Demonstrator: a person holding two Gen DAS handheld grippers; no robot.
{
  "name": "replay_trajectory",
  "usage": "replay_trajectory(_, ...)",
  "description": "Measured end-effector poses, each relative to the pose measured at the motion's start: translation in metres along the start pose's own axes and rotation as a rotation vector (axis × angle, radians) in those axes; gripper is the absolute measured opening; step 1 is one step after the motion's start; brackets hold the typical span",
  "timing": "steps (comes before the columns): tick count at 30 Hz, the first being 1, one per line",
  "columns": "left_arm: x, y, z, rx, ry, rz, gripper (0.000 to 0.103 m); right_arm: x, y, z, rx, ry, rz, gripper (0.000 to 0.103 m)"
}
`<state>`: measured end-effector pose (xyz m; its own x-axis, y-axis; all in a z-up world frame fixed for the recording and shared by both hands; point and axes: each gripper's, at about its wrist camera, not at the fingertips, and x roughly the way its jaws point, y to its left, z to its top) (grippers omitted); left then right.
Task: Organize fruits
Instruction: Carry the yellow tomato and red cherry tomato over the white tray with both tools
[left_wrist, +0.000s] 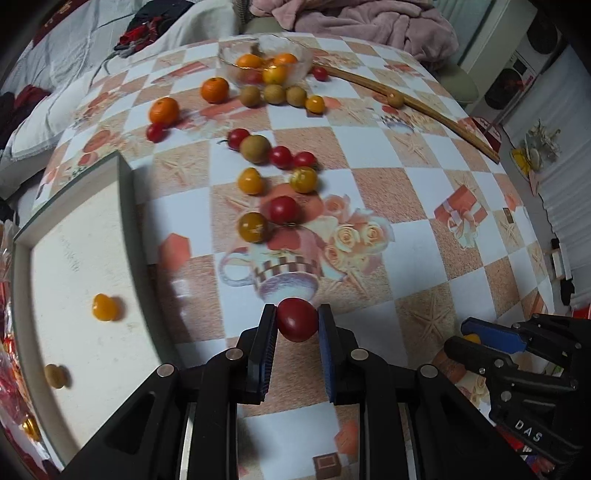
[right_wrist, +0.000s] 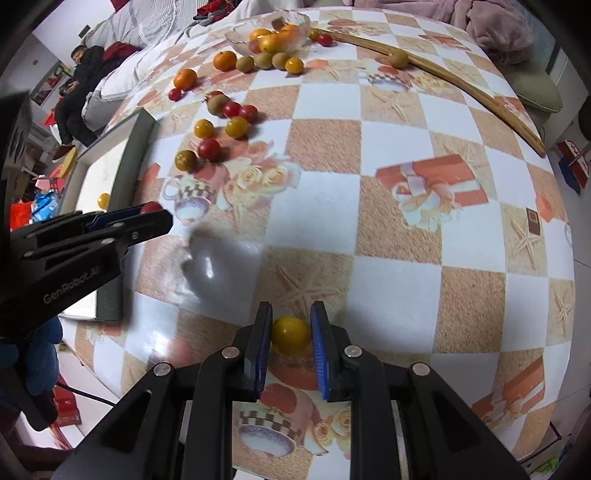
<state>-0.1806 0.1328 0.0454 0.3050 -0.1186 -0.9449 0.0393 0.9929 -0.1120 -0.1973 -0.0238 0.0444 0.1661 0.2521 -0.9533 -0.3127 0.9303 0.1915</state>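
My left gripper (left_wrist: 297, 320) is shut on a red cherry tomato (left_wrist: 296, 319) and holds it above the patterned table, just right of a white tray (left_wrist: 81, 258). The tray holds a yellow tomato (left_wrist: 105, 307) and a small greenish fruit (left_wrist: 55, 376). My right gripper (right_wrist: 291, 332) is shut on a yellow tomato (right_wrist: 290, 333); it also shows in the left wrist view (left_wrist: 480, 341). Several red and yellow tomatoes (left_wrist: 282, 209), brown round fruits (left_wrist: 255, 148) and oranges (left_wrist: 164, 110) lie scattered mid-table.
A glass bowl (left_wrist: 299, 64) with oranges stands at the table's far side. A curved wooden stick (left_wrist: 424, 101) lies far right. Bedding and a pink blanket (left_wrist: 388, 22) lie beyond. A person (right_wrist: 74, 92) sits at the far left.
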Motion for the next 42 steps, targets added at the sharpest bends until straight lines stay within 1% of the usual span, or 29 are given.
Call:
replay_trajectory(4, -0.011, 0.017, -0.007, -0.030, -0.014, 0.014, 0.023, -0.005, 0.009, 0.005, -0.015, -0.009, 0.017, 0.023)
replay_trajectory(13, -0.030, 0.062, -0.028, -0.139, -0.039, 0.067, 0.023, 0.003, 0.055, 0.032, -0.098, -0.016, 0.058, 0.023)
replay_trajectory(23, -0.041, 0.126, -0.062, -0.297, -0.039, 0.152, 0.023, 0.016, 0.132, 0.053, -0.255, -0.001, 0.137, 0.023)
replay_trajectory(33, -0.038, 0.173, -0.098, -0.403, -0.009, 0.234, 0.023, 0.041, 0.206, 0.069, -0.381, 0.030, 0.214, 0.023)
replay_trajectory(36, -0.034, 0.180, -0.103, -0.421, 0.000, 0.250, 0.023, 0.055, 0.221, 0.070, -0.408, 0.054, 0.215, 0.023)
replay_trajectory(42, -0.028, 0.185, -0.109, -0.424, 0.009, 0.272, 0.023, 0.076, 0.233, 0.073, -0.431, 0.079, 0.185, 0.023)
